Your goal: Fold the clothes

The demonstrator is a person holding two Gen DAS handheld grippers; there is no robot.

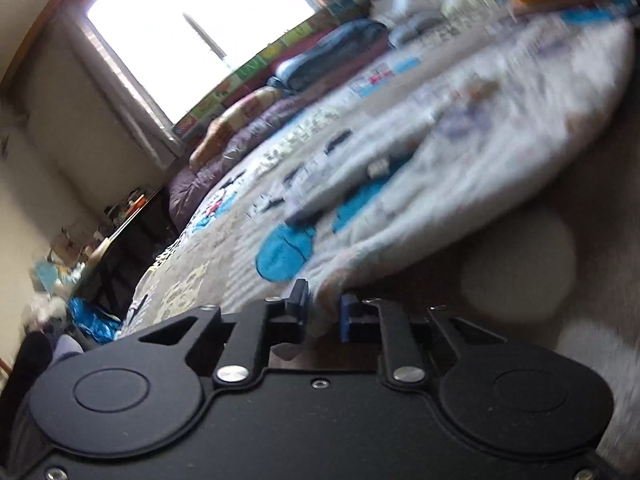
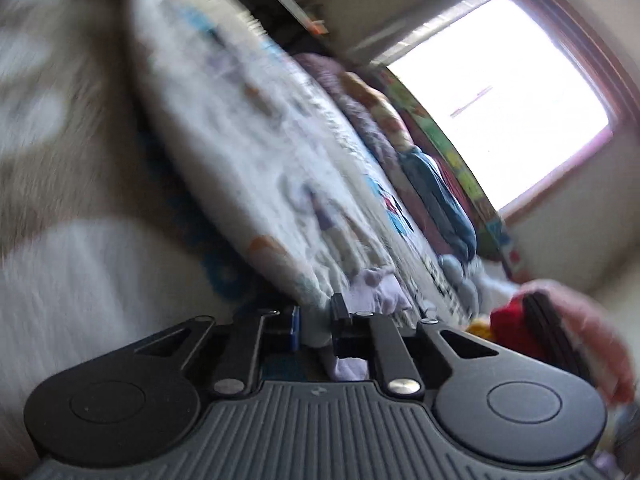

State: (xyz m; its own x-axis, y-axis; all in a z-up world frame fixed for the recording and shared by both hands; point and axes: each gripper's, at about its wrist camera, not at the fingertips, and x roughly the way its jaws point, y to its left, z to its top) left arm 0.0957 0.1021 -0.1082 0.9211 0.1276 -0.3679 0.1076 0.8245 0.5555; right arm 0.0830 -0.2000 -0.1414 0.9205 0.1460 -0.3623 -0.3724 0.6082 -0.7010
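My left tongs (image 1: 323, 307) are clamped on the hem of a white printed garment (image 1: 460, 152), its edge bunched between the 2 fingers. My right tongs (image 2: 316, 322) are clamped on another edge of the same garment (image 2: 240, 140), with a lilac bit of cloth (image 2: 376, 284) bunched just past the right-hand finger. I pinch 2 separate edges so that the fabric hangs taut between them as one flat panel, which I judge is the setup for carrying one side over to make a fold.

The garment stretches away from each of the tongs and lifts over the patterned bedspread (image 1: 224, 240), which has blue patches. Both views are streaked with blur, so I cannot tell which part of the garment each edge is.

Both wrists are rolled hard: the bed runs diagonally across each view, and the bright window (image 1: 200, 32) sits tilted at the top left for the left hand and at the right (image 2: 500, 96) for the right hand. Along the wall under the window lies a row of folded bedding (image 1: 280, 96), well apart from my grip.
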